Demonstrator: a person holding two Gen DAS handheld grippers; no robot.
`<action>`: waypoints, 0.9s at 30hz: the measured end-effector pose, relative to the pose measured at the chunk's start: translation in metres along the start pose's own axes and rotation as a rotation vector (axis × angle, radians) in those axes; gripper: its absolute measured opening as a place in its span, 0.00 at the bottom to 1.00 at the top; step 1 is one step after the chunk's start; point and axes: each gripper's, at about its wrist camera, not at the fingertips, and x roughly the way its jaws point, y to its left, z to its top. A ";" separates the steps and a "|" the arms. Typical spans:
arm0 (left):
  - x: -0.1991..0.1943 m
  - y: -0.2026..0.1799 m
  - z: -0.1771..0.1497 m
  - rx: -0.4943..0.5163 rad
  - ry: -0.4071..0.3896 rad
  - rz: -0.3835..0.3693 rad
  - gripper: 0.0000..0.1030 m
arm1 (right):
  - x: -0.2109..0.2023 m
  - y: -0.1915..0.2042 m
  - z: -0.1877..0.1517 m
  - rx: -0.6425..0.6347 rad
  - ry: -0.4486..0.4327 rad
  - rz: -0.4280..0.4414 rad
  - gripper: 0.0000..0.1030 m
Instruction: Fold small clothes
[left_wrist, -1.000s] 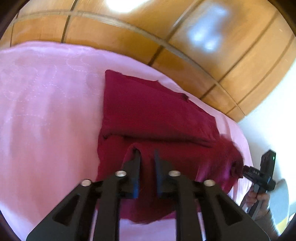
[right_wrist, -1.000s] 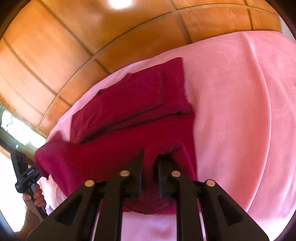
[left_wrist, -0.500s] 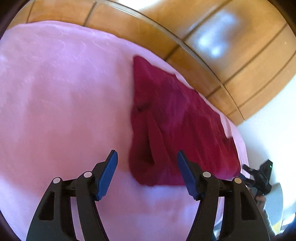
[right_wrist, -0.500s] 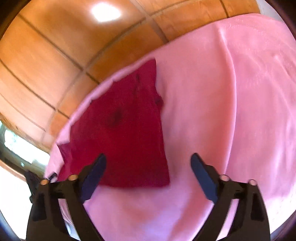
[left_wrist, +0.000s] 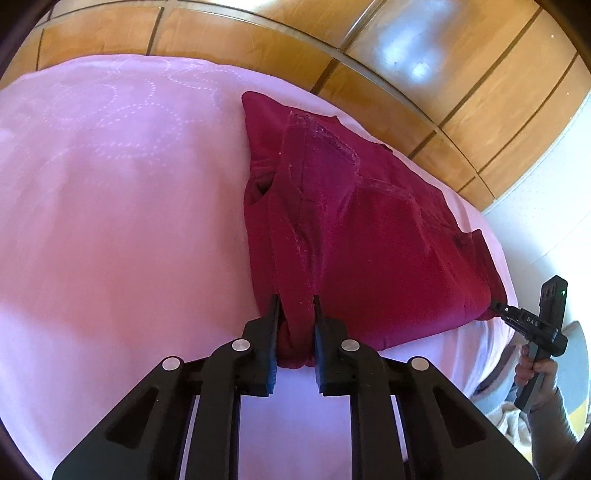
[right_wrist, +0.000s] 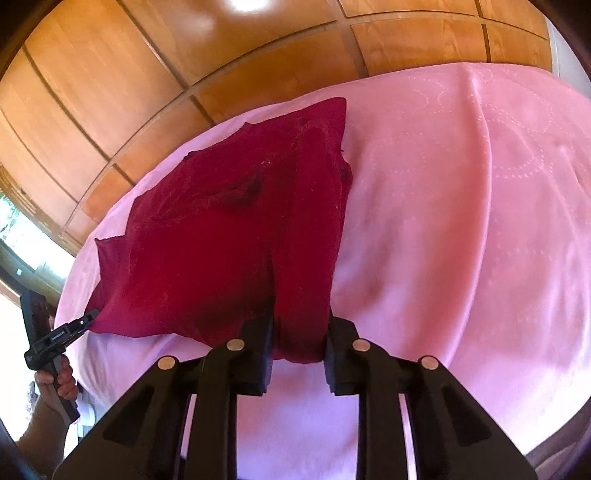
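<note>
Left tool (left_wrist: 295, 325) and right tool (right_wrist: 300, 332) are closing on the near corners of the garment (left_wrist: 369, 229), which stretches away toward the bed's (left_wrist: 110, 221) far edge.

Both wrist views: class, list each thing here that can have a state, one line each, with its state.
Garment: dark red, partly folded, lying on the cover, near edge bunched in both grippers.
Left gripper: closing, cloth between its jaws.
Right gripper: closing, cloth between its jaws.
Cover: pink, spread out, slightly wrinkled.
</note>
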 end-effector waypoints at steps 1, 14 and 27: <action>-0.004 0.000 -0.004 0.001 0.002 -0.002 0.14 | -0.006 0.000 -0.007 -0.002 0.010 0.008 0.20; -0.049 -0.023 -0.057 0.085 0.033 0.156 0.41 | -0.025 -0.004 -0.052 -0.009 0.114 -0.044 0.49; -0.019 -0.052 0.006 0.252 -0.087 0.292 0.49 | 0.001 0.053 -0.014 -0.200 -0.018 -0.171 0.81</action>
